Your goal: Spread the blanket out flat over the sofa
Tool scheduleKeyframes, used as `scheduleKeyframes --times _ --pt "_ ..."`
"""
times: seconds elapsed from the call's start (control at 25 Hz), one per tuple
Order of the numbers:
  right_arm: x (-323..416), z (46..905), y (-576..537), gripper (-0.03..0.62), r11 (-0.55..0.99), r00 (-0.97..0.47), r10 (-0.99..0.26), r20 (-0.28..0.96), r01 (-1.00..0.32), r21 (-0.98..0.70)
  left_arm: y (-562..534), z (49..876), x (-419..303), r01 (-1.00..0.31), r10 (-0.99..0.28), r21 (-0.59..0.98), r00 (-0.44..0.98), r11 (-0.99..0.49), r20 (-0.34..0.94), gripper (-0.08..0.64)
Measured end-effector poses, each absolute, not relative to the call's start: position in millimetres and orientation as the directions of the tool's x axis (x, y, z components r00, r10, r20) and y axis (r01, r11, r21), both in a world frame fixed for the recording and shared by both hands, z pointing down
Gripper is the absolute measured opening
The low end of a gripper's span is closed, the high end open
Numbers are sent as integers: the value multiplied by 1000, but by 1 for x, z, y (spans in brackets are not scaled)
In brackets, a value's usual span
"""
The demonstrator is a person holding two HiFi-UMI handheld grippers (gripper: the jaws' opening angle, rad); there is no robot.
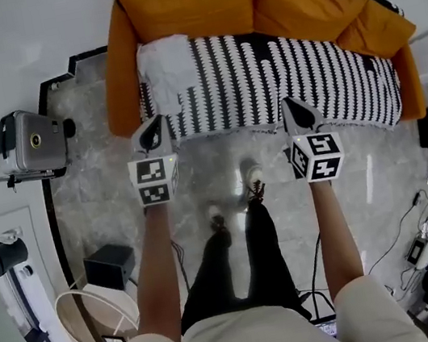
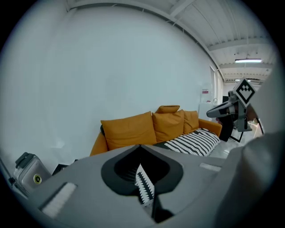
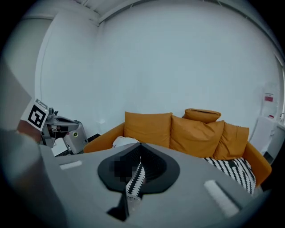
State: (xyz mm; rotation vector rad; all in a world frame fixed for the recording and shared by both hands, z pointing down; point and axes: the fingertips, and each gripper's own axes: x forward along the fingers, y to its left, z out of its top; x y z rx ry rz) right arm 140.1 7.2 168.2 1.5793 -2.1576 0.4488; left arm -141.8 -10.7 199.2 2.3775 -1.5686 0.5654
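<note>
Jaws of left gripper (image 1: 159,127) and right gripper (image 1: 288,105) were clamped on blanket (image 1: 287,71) edge; blanket hid sofa (image 1: 192,2) seat; case (image 1: 28,141) stood leftward.

Both arms stretched forward; left gripper (image 1: 155,127), right gripper (image 1: 291,108) each clamped on blanket (image 1: 279,73).

White wall (image 2: 111,67); glossy marble floor (image 1: 98,166); ceiling strip light (image 2: 249,60).

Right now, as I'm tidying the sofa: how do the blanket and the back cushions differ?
The blanket is black-and-white patterned; the cushions are plain orange. The blanket lies on the seat; the cushions lean against the back. Both rest on the sofa.
</note>
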Motion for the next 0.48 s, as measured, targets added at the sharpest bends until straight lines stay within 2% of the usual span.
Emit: scheduleKeyframes --times 0.48 --pt "112 32 19 3 368 -315 -867 386 -927 71 1 70 -141 -902 -869 -78 382 -424 313 11"
